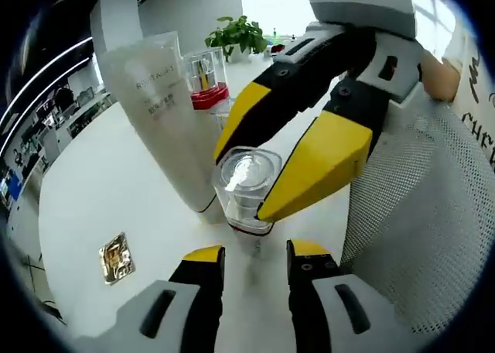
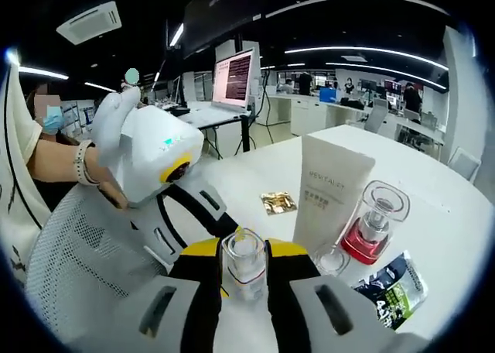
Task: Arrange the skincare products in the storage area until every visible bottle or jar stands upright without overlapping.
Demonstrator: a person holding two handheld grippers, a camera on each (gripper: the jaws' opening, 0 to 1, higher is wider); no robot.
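Fingers of the right gripper are being pressed against both sides of a small clear bottle, which is being held upright between the yellow pads at the 6 o'clock edge of the right gripper view. In the left gripper view, the same bottle is being seen from above, pinched by the right gripper coming down from 1 o'clock, with its base seemingly at or just above the white desk. The left gripper is being held open directly below it, at 6 o'clock, its fingers apart and touching nothing.

The bottle's long axis is being kept vertical, in line with the task. A tall white tube is standing immediately at the bottle's 10 o'clock, close enough that contact cannot be ruled out. A red-based clear bottle is standing behind the tube, and a gold sachet is lying flat, well apart at 8 o'clock. The right gripper is judged the working hand; setting down just clear of the tube appears to be the deciding matter.
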